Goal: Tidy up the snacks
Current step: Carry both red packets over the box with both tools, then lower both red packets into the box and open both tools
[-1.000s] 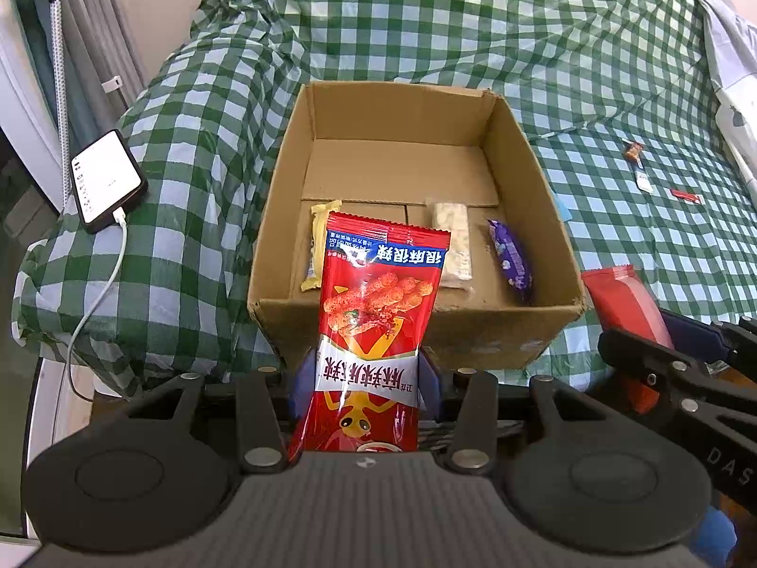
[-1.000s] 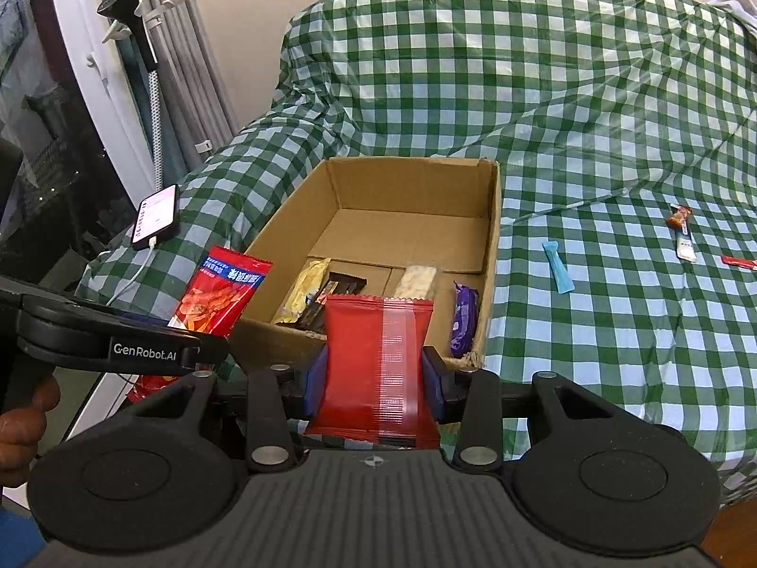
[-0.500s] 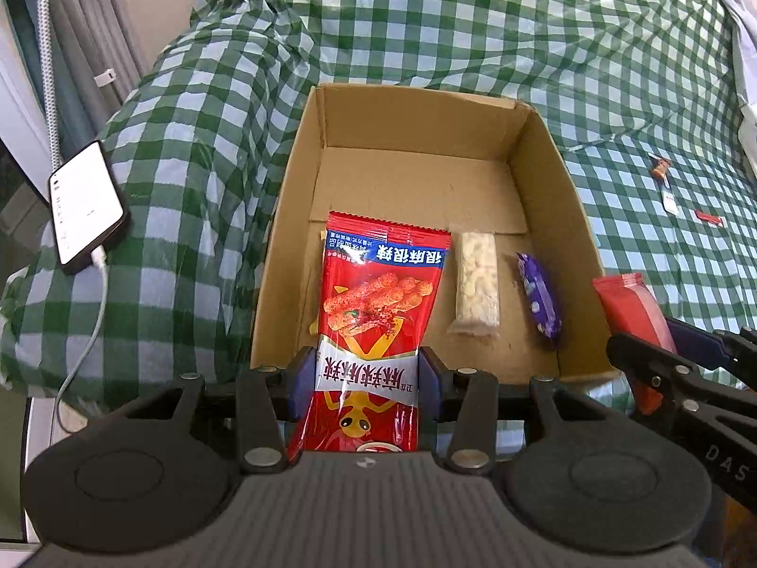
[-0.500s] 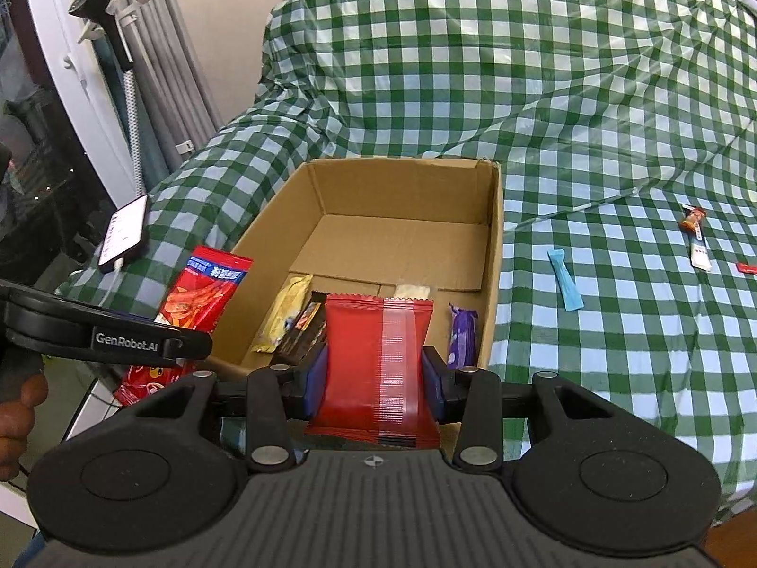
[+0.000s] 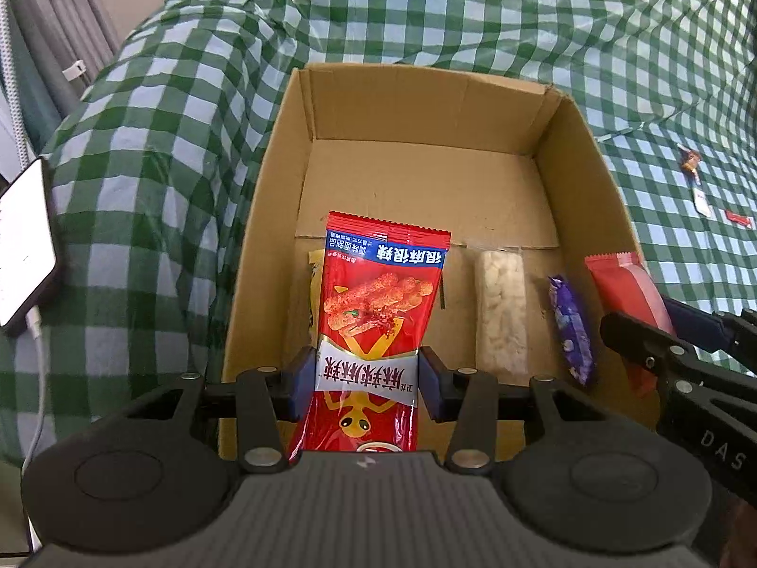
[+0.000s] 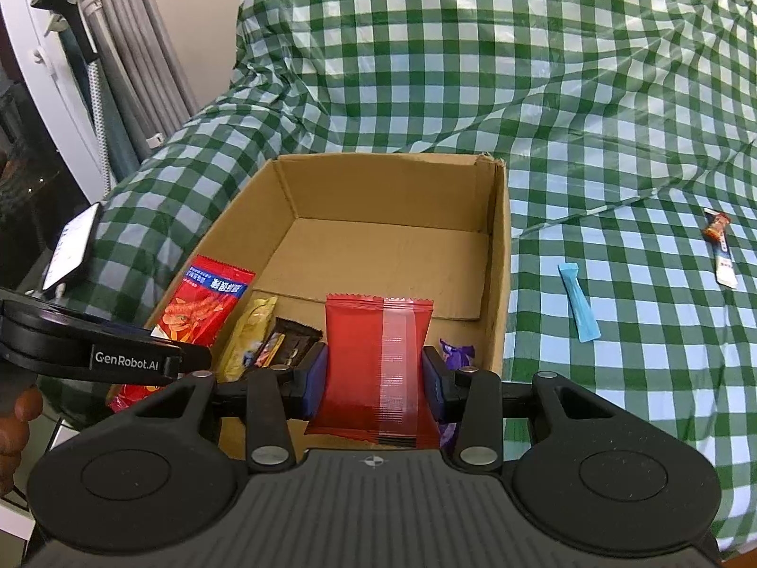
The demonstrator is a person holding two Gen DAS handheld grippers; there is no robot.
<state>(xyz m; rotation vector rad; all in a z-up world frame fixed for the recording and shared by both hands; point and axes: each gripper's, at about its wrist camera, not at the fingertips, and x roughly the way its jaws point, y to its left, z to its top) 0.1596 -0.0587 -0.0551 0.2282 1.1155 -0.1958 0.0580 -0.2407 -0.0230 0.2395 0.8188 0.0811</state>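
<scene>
An open cardboard box (image 5: pixel 265 217) (image 6: pixel 497 255) sits on the green checked cloth. My left gripper (image 5: pixel 366 381) is shut on a red printed snack bag (image 5: pixel 378 312) (image 6: pixel 208 303), held over the box's near left part. My right gripper (image 6: pixel 374 376) is shut on a plain red packet (image 6: pixel 378 359) (image 5: pixel 624 293), held above the box's near edge. On the box floor lie a yellow bar (image 6: pixel 250 336), a dark brown bar (image 6: pixel 288 343), a pale rice bar (image 5: pixel 501 312) and a purple candy (image 5: pixel 570 326) (image 6: pixel 456 352).
A phone (image 5: pixel 21 246) (image 6: pixel 73 246) on a white cable lies on the cloth left of the box. To the right on the cloth lie a blue stick packet (image 6: pixel 579 307), an orange-white wrapper (image 6: pixel 721 248) (image 5: pixel 693 175) and a small red piece (image 5: pixel 738 220). A hand (image 6: pixel 14 426) shows at the left edge.
Both grippers have moved forward and down with their packets, from before the box's near wall to over its inside. The box now looks larger and closer in both views.
</scene>
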